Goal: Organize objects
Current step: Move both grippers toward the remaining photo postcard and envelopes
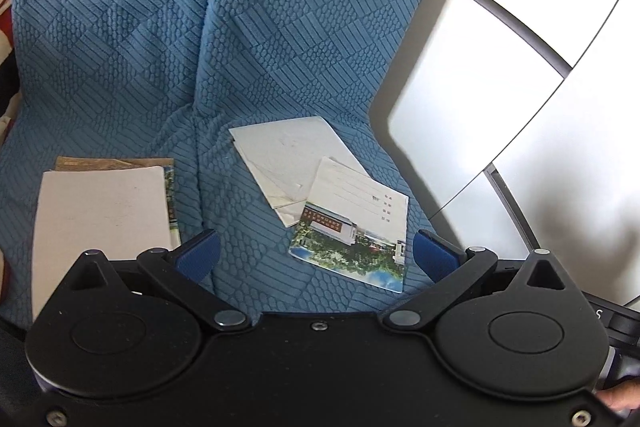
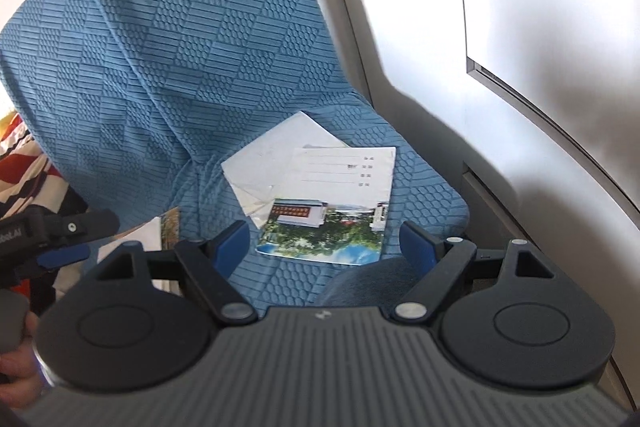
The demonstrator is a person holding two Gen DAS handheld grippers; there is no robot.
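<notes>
Two blue textured-fabric seat cushions (image 1: 120, 39), side by side. Two loose paper items on the right-hand cushion: one plain white sheet (image 1: 288, 155) and one glossy printed booklet with a building-and-trees photo cover (image 1: 352, 231) overlapping it. One stack of papers on the left-hand cushion (image 1: 100, 207): pale blank sheet on top, a brown edge and a colour-printed edge peeking out, so at least three layers; exact count cannot be told. One striped red-white-dark cloth (image 2: 32, 171) at the far left edge.
</notes>
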